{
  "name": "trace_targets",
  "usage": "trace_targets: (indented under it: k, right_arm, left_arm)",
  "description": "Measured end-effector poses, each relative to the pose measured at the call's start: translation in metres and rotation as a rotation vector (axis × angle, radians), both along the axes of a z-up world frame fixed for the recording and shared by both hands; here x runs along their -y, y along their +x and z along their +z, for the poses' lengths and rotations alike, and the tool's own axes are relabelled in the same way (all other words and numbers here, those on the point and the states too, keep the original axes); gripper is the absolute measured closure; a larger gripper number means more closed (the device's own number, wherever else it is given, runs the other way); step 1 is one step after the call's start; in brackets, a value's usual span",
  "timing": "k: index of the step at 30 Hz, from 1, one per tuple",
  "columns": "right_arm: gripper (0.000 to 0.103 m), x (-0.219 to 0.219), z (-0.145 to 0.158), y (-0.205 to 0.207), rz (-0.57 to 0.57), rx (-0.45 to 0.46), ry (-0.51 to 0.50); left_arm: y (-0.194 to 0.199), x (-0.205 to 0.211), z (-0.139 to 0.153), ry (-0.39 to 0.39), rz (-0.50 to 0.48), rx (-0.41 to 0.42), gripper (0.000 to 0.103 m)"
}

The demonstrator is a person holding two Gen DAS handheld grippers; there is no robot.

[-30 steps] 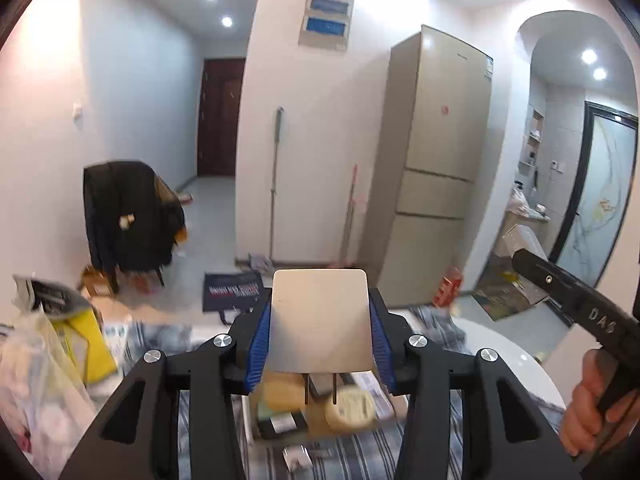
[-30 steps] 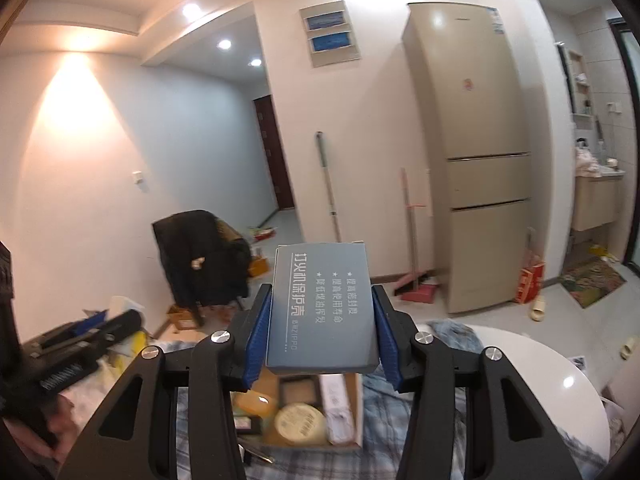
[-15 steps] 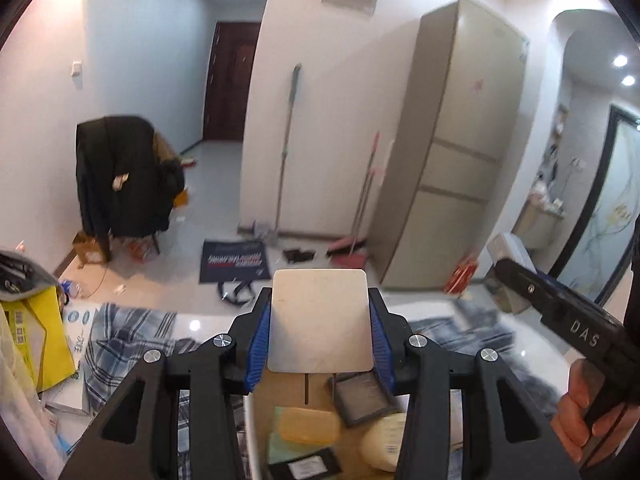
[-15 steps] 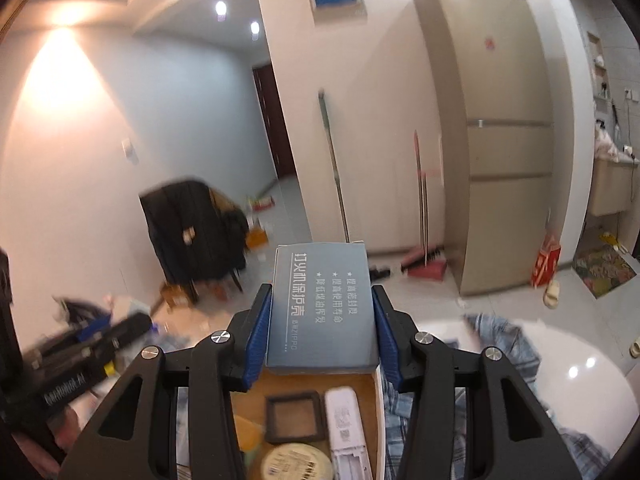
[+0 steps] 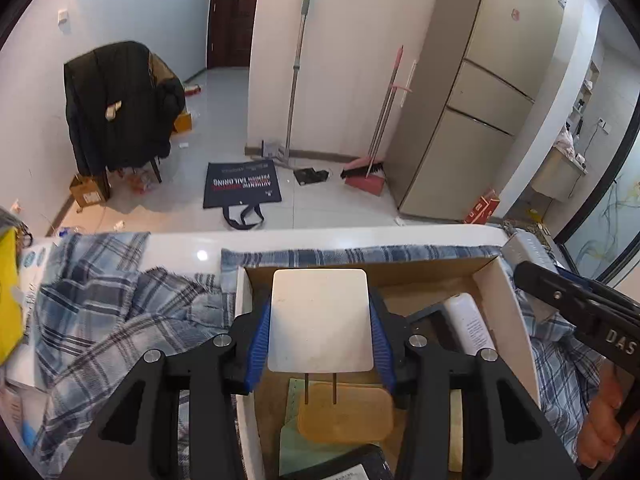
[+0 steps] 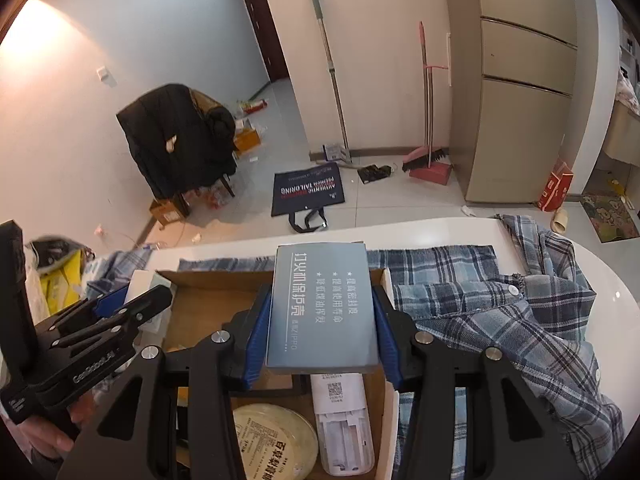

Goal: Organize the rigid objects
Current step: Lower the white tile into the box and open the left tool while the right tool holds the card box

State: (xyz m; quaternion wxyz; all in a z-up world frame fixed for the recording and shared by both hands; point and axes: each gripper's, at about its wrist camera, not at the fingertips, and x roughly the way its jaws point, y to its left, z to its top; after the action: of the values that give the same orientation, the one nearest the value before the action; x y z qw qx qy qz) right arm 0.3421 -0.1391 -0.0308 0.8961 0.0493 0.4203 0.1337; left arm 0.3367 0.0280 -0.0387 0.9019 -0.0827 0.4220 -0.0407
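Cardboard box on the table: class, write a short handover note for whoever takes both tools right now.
Left tool: shut on a white plug adapter, prongs toward the camera, over the cardboard box.
Right tool: shut on a grey-blue printed box, also over it.
In the box already: a tan pad, white remote, round yellow tin and a dark frame.
Left to do: set both held items into free space, release.
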Motion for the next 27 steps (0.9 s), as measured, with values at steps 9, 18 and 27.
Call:
trace_targets:
  k: [9,18,27]
  right_arm:
    - [0.057,0.001,-0.002,0.001,0.000,-0.023,-0.001]
    - [0.057,-0.001,-0.005,0.004,0.005,-0.045,-0.005]
    - [0.057,-0.001,-0.003,0.001,0.015,-0.044,-0.007]
  left_arm:
    - [0.007,-0.009,-0.021,0.024,0.015,-0.040,0.056]
    - [0.006,-0.008,-0.021,0.047,0.005,-0.036,0.056]
    - [0.009,0.016,-0.029,0.117,-0.047,-0.015,0.056]
